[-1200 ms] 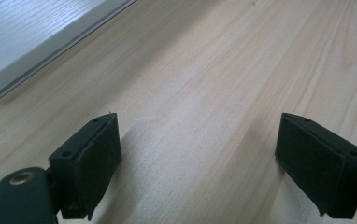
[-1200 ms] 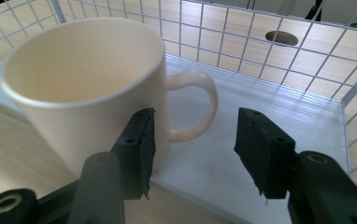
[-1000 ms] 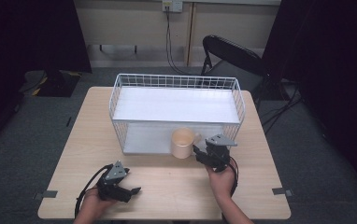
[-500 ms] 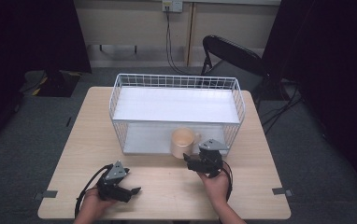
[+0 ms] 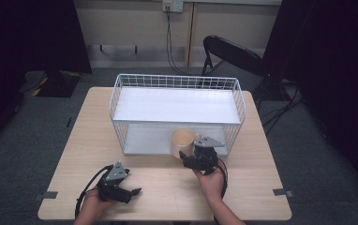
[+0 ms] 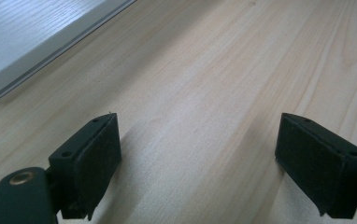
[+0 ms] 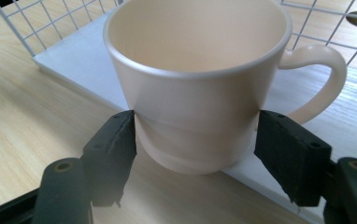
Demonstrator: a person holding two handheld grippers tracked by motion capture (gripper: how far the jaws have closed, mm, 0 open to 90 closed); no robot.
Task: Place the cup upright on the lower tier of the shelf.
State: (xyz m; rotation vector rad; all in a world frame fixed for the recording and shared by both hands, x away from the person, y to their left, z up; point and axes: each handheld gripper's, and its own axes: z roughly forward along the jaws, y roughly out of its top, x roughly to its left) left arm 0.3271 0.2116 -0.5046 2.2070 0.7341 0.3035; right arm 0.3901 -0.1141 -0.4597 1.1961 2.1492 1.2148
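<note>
Item: cream mug (image 7: 193,88) at the front edge of the wire basket (image 5: 177,89), upright on the table (image 5: 167,197).
Your left gripper (image 6: 200,163) lay wide open over bare wood, well apart from it; your right gripper (image 7: 195,154) had just opened, jaws flanking the mug's base, pads hardly pressing.

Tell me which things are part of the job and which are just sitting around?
Part of the job:
- cream mug, upright at the shelf's front edge
- right tool, jaws either side of the mug
- white wire shelf rack

Just sitting around:
- left tool, open over bare table
- black folding chair behind the table
</note>
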